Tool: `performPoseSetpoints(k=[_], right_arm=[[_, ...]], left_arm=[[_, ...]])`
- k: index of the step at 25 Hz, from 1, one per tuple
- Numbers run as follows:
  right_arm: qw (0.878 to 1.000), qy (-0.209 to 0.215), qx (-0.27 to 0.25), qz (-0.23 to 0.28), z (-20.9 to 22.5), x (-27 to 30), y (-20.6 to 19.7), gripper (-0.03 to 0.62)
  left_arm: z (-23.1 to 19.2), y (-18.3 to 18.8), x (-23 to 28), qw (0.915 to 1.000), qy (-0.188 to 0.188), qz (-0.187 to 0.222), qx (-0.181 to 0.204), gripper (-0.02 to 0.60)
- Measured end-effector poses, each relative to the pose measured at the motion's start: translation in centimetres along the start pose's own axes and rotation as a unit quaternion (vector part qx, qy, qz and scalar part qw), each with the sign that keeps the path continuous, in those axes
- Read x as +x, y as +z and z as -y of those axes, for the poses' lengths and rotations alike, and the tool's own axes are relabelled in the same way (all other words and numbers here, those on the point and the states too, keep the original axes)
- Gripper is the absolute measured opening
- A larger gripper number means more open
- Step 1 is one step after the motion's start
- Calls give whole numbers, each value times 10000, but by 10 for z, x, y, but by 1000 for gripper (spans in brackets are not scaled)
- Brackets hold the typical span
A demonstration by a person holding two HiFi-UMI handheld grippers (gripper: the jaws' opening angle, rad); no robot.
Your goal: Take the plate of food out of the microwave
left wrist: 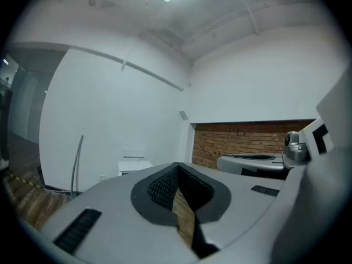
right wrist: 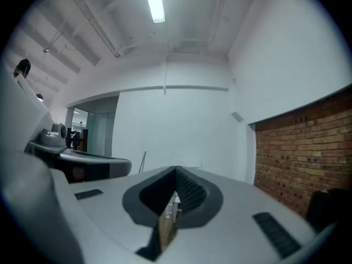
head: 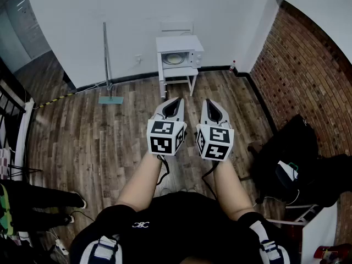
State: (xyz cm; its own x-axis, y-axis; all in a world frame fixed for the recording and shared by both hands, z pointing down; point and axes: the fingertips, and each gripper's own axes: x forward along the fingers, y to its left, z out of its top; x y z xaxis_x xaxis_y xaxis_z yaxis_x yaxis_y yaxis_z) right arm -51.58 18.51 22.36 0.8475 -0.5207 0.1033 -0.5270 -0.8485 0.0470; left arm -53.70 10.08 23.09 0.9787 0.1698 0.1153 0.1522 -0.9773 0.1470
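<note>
A white microwave (head: 179, 53) stands on a small white table (head: 177, 79) against the far wall, a few steps away across the wooden floor. A round pale plate (head: 174, 59) shows in its front; I cannot make out any food on it. My left gripper (head: 175, 100) and right gripper (head: 212, 102) are held side by side in front of me, both pointing toward the microwave and far short of it. Both are shut with nothing between the tips. In the left gripper view the left gripper (left wrist: 177, 166) has its tips together, with the microwave (left wrist: 135, 165) small beyond. In the right gripper view the right gripper (right wrist: 176, 172) is also shut.
A long-handled mop (head: 106, 59) leans on the wall left of the table, its head (head: 111, 99) on the floor. A brick wall (head: 308, 76) runs along the right, with a black bag (head: 297, 153) beside it. A small bottle (head: 234, 66) sits in the corner. A person's legs (head: 38, 202) are at the left.
</note>
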Motion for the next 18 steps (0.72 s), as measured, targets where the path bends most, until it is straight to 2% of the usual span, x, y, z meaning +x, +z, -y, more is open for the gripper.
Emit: performPoseSetpoints(k=[3,14,18], right_arm=[[10000,-40,63,25,-11,2,2,6],[9997,-185,137,-97,-34,-2,-12,6],[9996,-233,138,-125,-33,3,-18,6]], left_arm=[[-13,1,-6,9997,-101,-17,-212,-9],[-23,-11,-18,9994,-315,-95,47,-9],[-26,-17,-14,9992,-370,-140,-17,-9]])
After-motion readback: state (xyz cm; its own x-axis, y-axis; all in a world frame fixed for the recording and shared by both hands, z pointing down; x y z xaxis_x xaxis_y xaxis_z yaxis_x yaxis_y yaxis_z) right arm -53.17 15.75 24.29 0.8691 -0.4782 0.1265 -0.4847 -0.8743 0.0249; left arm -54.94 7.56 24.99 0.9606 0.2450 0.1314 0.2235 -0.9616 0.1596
